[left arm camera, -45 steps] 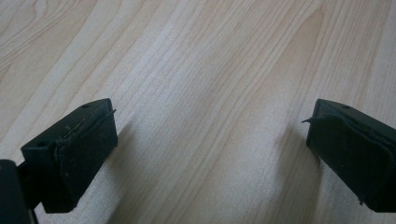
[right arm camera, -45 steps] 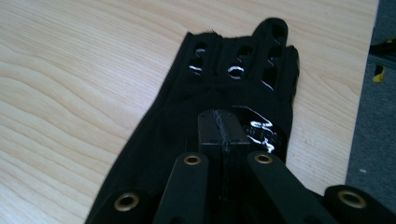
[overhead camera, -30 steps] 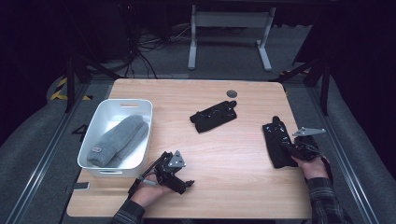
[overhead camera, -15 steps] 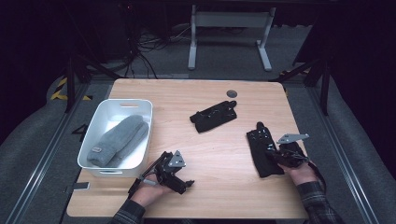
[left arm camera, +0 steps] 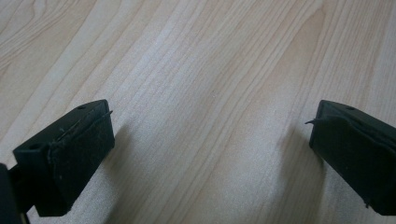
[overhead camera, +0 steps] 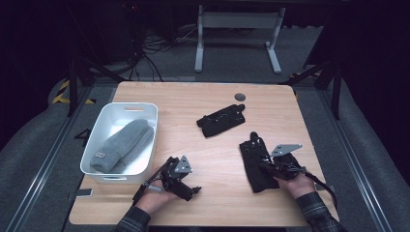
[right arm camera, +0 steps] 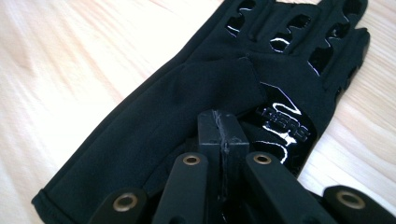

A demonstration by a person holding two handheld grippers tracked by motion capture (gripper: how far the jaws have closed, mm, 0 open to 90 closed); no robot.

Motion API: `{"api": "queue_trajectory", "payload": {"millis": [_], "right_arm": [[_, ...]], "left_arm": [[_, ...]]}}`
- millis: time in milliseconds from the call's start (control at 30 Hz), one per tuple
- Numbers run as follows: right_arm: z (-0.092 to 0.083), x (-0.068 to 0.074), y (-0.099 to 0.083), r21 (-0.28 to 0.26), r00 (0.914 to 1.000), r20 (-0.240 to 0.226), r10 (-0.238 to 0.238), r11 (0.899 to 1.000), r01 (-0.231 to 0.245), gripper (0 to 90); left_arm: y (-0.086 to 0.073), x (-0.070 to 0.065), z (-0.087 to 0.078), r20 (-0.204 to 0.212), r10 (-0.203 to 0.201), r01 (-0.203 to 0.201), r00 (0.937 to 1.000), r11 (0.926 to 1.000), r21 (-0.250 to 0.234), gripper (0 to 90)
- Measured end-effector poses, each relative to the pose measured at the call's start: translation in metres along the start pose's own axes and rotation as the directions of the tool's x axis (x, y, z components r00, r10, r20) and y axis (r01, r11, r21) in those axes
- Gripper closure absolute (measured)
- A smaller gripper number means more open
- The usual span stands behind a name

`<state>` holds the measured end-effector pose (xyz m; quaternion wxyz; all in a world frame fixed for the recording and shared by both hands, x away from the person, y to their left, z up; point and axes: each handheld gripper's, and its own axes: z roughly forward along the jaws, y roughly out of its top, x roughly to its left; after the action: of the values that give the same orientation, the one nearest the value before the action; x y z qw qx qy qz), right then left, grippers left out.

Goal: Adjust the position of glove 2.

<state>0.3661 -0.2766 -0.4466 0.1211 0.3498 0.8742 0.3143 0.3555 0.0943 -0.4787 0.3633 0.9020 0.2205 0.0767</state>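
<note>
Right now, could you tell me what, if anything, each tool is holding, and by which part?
The right tool is shut on the black glove, pinching its back fabric. The left tool is open, holding nothing.

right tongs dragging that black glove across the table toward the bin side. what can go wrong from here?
1. The right tongs are shut on a small pinch of the black glove; most of it lies flat on the table, so it may slip out.
2. The second black glove lies close to a likely path to the white bin and could get snagged.
3. The left tongs, open and resting near the bin, may be in the way.
</note>
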Motion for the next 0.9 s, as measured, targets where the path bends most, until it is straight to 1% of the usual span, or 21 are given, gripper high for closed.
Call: {"api": "queue_trajectory", "payload": {"millis": [100,167,267,367,400,433,500,600,633,700,800,900], "right_arm": [[0.004,0.008,0.005,0.006,0.9997,0.0,-0.025,1.0,0.025,90.0],[0.007,0.013,0.008,0.003,0.9993,-0.011,-0.034,0.999,0.035,90.0],[0.009,0.017,0.011,0.006,0.9988,-0.016,-0.047,0.999,0.047,90.0],[0.008,0.017,0.012,0.001,0.9987,-0.014,-0.05,0.999,0.05,89.9],[0.006,0.016,0.011,-0.002,0.9987,-0.009,-0.05,0.999,0.05,89.9],[-0.002,0.013,0.009,-0.03,0.999,0.001,-0.046,0.999,0.046,90.0],[-0.01,0.009,0.007,-0.051,0.9993,0.015,-0.035,0.998,0.036,89.9],[-0.02,0.001,0.0,-0.066,0.9988,0.046,-0.014,0.998,0.017,89.9],[-0.022,-0.002,-0.002,-0.072,0.999,0.044,-0.003,0.997,0.006,89.9],[-0.021,-0.005,-0.007,-0.062,0.9994,0.036,0.004,0.998,-0.002,89.9],[-0.017,-0.004,-0.012,-0.047,0.9997,0.021,-0.011,0.999,0.012,89.9],[-0.012,-0.003,-0.012,-0.025,0.9996,0.019,-0.02,0.999,0.02,89.9]], "left_arm": [[0.0,0.0,0.0,0.0,0.001,-0.001,1.0,1.0,0.0,0.3],[0.0,0.0,0.0,0.0,0.001,-0.001,1.0,1.0,0.0,0.3],[0.0,0.0,0.0,0.001,0.002,-0.002,1.0,1.0,0.0,0.3],[0.0,0.0,0.0,0.0,0.001,-0.001,1.0,1.0,0.001,0.3],[0.0,0.0,0.0,0.0,0.002,-0.002,1.0,1.0,0.001,0.3],[0.0,0.0,0.0,0.001,0.002,-0.002,1.0,1.0,0.001,0.3],[0.0,0.0,0.0,0.001,0.002,-0.002,1.0,1.0,0.001,0.3],[0.0,0.0,0.0,0.0,0.002,-0.002,1.0,1.0,0.001,0.3],[0.0,0.0,0.0,0.0,0.002,-0.002,1.0,1.0,0.001,0.3],[0.0,0.0,0.0,0.0,0.002,-0.002,1.0,1.0,0.001,0.3],[0.0,0.0,0.0,0.0,0.002,-0.002,1.0,1.0,0.001,0.3],[0.0,0.0,0.0,0.001,0.003,-0.003,1.0,1.0,0.003,0.3]]}}
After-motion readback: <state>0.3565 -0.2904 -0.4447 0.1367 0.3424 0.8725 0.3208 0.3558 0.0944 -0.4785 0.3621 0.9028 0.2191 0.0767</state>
